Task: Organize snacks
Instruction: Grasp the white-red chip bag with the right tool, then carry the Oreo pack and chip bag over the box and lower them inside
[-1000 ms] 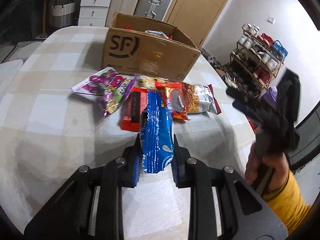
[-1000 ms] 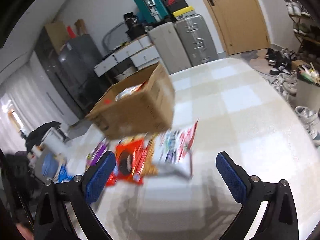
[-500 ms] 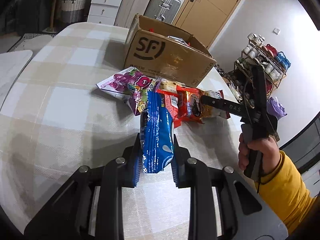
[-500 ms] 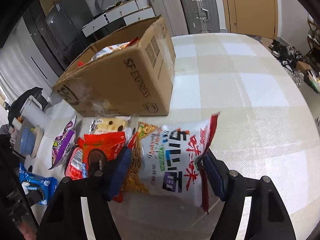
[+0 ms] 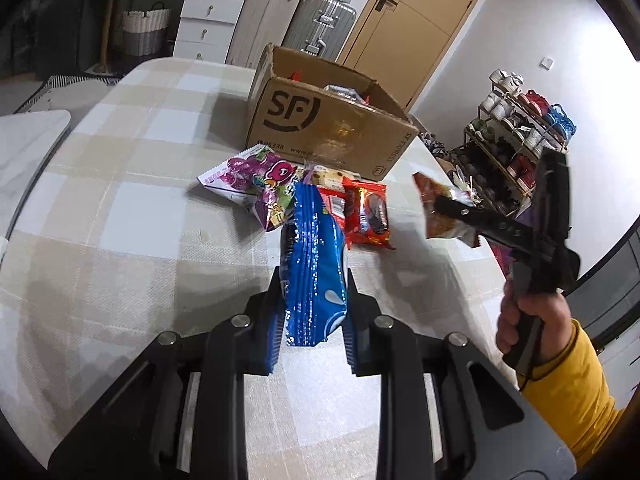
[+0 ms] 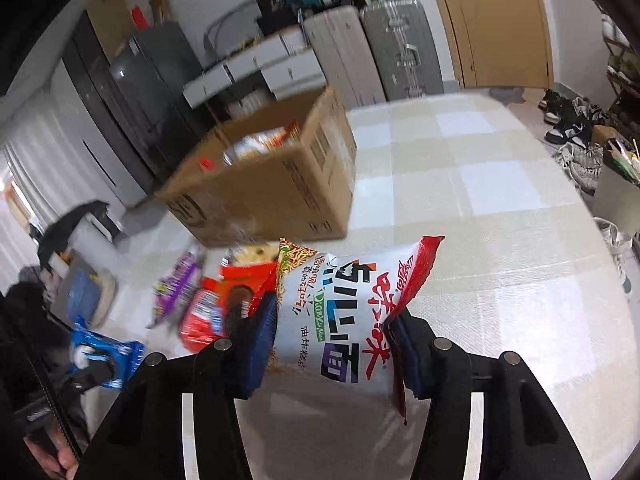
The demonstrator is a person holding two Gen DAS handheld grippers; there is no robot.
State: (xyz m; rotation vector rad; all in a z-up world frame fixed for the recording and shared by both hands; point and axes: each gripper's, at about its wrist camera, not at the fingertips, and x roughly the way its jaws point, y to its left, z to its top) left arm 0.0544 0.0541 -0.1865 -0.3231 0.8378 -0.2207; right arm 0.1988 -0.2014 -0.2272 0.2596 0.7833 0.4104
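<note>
My left gripper (image 5: 310, 312) is shut on a blue cookie pack (image 5: 314, 264) and holds it above the table. My right gripper (image 6: 332, 344) is shut on a white and red noodle snack bag (image 6: 344, 312), lifted off the table; the bag also shows in the left wrist view (image 5: 442, 212). An open cardboard SF box (image 5: 324, 128) with snacks inside stands at the back of the table, also in the right wrist view (image 6: 272, 184). In front of it lie a purple candy bag (image 5: 256, 178), a red cookie pack (image 5: 370, 214) and a small biscuit pack (image 5: 328, 174).
The table (image 5: 120, 208) has a beige checked cloth. A shoe rack (image 5: 516, 136) stands to the right of the table. Suitcases (image 5: 324, 20) and white drawers (image 5: 204, 24) stand behind the box. A wooden door (image 5: 416, 20) is at the back.
My right gripper closed on the noodle snack bag and lifted it off the pile. My left gripper raised the blue cookie pack a little and moved towards the box.
</note>
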